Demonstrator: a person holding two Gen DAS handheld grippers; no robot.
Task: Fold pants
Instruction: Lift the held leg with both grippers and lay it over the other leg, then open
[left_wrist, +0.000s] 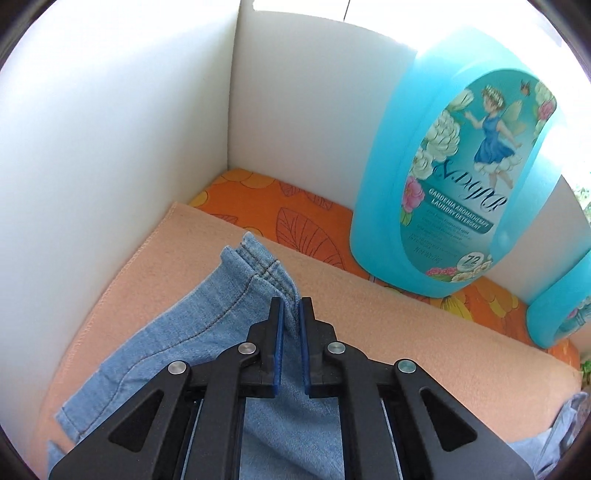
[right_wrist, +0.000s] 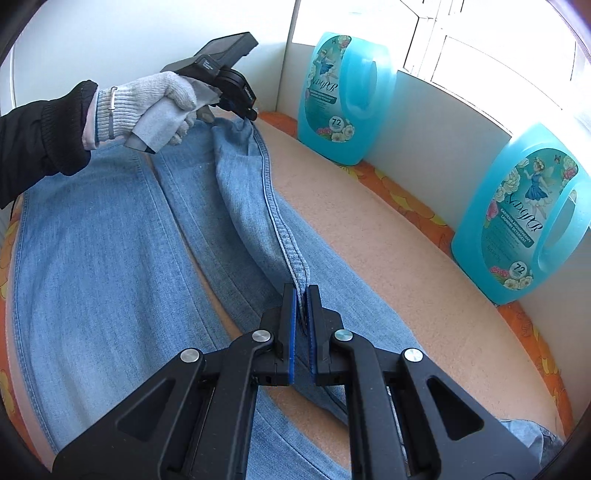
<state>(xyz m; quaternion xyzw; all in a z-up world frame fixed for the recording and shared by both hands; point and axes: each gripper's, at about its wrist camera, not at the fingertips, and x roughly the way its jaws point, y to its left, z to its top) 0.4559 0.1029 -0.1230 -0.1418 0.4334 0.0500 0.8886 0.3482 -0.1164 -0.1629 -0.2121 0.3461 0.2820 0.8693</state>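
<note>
Nearest you, your right claw is pinching the stitched edge of the jeans, its blue pads pressed together on the seam where it rises off the cloth. Your left claw is likewise clamping down on a hemmed corner of the same denim, and in the right wrist view your gloved left hand is holding that claw at the far end of the leg. The jeans are lying spread across the peach blanket covering the table, with one leg's edge pulled into a raised ridge between your two grips. Both holds are looking shallow, catching only the hem, so a quick pull apart is likely to be dragging the denim out from between the pads. Lifting one end higher than the other risks skewing the fold, and the heavy cloth below may be sliding along the blanket. Further off, two blue detergent bottles are standing against the white wall; a wide swing of the leg toward them could be knocking one over.
</note>
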